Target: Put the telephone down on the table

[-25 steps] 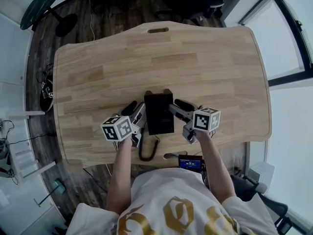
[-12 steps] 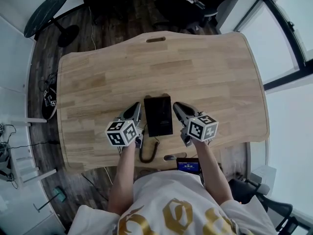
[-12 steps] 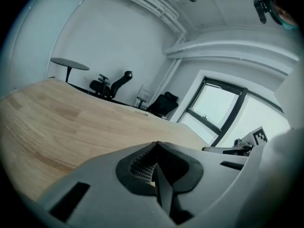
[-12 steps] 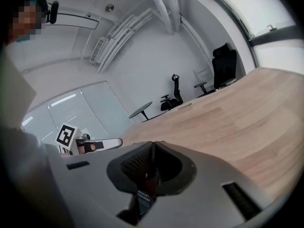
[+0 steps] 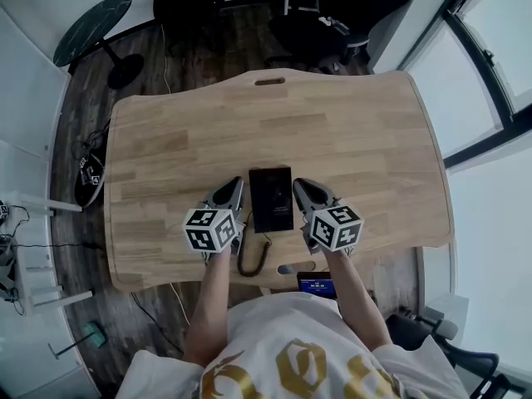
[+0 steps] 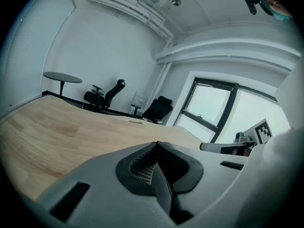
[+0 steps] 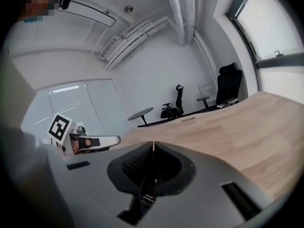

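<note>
The telephone [image 5: 271, 198], a flat black rectangle, lies on the wooden table [image 5: 357, 140] near its front edge. Its coiled black cord [image 5: 253, 260] trails over that edge toward me. My left gripper [image 5: 231, 189] hovers just left of the telephone, my right gripper [image 5: 301, 188] just right of it; neither touches it. In the left gripper view the left gripper [image 6: 157, 144] has its jaws pressed together, empty. In the right gripper view the right gripper [image 7: 153, 144] has its jaws closing their last bit, pads meeting with nothing between them.
A slot handle [image 5: 270, 81] is cut near the table's far edge. Black office chairs [image 5: 324, 7] and a round black side table [image 5: 91, 19] stand beyond it. A small device with a blue screen [image 5: 314, 283] sits below the table's front edge.
A second ago both grippers stood open on either side of the telephone. Both have since shut and risen off the table, and the telephone stays lying where it was.
</note>
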